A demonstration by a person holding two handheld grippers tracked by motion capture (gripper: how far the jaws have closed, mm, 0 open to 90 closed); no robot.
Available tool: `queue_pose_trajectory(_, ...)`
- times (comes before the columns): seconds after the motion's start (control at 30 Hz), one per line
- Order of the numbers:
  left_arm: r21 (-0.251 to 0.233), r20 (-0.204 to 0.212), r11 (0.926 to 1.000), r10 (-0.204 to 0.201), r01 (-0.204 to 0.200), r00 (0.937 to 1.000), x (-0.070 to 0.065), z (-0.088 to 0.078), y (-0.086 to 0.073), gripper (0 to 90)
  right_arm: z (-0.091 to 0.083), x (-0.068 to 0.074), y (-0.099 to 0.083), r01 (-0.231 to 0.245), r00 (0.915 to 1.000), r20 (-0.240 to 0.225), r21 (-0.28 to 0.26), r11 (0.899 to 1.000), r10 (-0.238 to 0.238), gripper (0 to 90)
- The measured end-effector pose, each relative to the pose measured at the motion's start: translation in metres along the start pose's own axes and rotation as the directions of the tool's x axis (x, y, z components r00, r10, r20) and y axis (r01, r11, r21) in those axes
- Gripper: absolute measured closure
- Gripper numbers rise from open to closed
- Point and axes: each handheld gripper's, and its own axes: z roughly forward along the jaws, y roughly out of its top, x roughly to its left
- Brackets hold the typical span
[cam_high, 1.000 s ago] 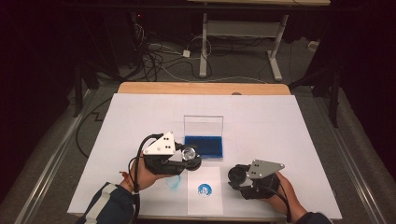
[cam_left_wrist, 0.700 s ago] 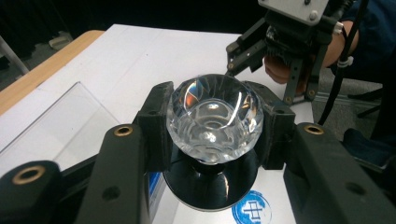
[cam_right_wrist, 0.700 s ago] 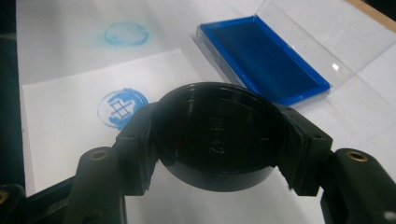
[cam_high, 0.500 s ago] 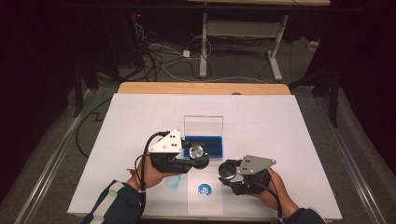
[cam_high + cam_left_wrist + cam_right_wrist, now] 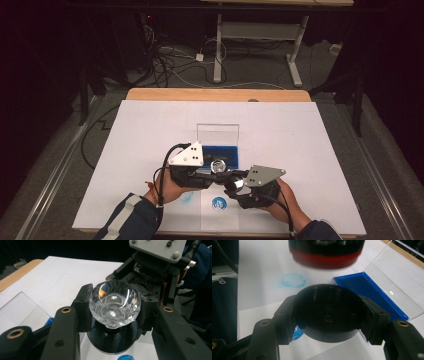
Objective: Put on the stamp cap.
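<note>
Left gripper (image 5: 216, 172) pinches a clear lens (image 5: 114, 303) between its 2 jaws; right gripper (image 5: 235, 184) clamps a black cap (image 5: 328, 312) just beside it, near the white sheet's (image 5: 320, 150) front edge; blue case (image 5: 218, 145) sits behind, open paper either side.

Clear faceted lens (image 5: 114, 303) clamped above round black cap (image 5: 329, 312)

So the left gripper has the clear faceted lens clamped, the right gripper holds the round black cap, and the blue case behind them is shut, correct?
Not quite. The blue case is open: the high view shows its clear lid standing up behind the blue tray. The rest holds: the left gripper clamps the clear faceted lens, and the right gripper holds the round black cap.
</note>
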Motion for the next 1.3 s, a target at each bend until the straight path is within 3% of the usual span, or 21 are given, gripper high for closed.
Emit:
queue_pose_trajectory(0.3,0.005,0.041,1.0000,-0.007,0.007,0.9991,-0.002,0.015,-0.004,53.6,0.005,0.002,0.003,-0.002,0.9998,-0.018,0.000,1.000,0.002,38.1)
queue_pose_trajectory(0.6,0.027,0.044,0.9996,-0.002,0.001,0.9990,-0.003,0.023,-0.006,53.6,0.007,0.004,0.003,-0.014,0.9994,-0.031,0.002,1.000,0.014,38.1)
queue_pose_trajectory(0.83,0.021,0.065,0.9998,-0.007,0.006,0.9979,-0.004,0.027,-0.007,53.6,0.009,0.004,0.003,-0.018,0.9993,-0.033,0.004,1.000,0.018,38.1)
queue_pose_trajectory(1.3,0.019,0.067,0.9998,-0.010,0.009,0.9977,-0.004,0.030,-0.010,53.6,0.008,0.005,0.002,-0.027,0.9993,-0.024,0.014,1.000,0.027,38.3)
